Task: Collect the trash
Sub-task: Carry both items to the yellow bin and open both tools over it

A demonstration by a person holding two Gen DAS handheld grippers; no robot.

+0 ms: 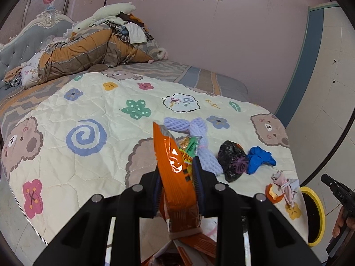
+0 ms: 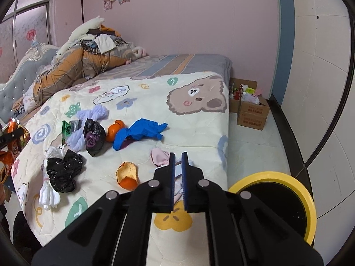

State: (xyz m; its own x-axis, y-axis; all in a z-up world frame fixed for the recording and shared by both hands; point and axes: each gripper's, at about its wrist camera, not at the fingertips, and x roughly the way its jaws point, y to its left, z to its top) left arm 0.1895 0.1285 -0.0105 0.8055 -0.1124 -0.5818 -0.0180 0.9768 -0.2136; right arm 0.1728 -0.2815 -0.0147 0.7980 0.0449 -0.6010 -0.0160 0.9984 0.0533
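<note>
Left wrist view: the left gripper [image 1: 177,177] has its fingers clamped on an orange snack wrapper [image 1: 175,173], held above the bed [image 1: 66,173]; a loose tail could snag. Right wrist view: the right gripper [image 2: 177,177] has its fingers nearly closed on pale pink scrap [image 2: 158,157] at the bed's near edge, beside the yellow-rimmed bin [image 2: 288,177]. So thin a pinch may slip, dropping it short.
</note>
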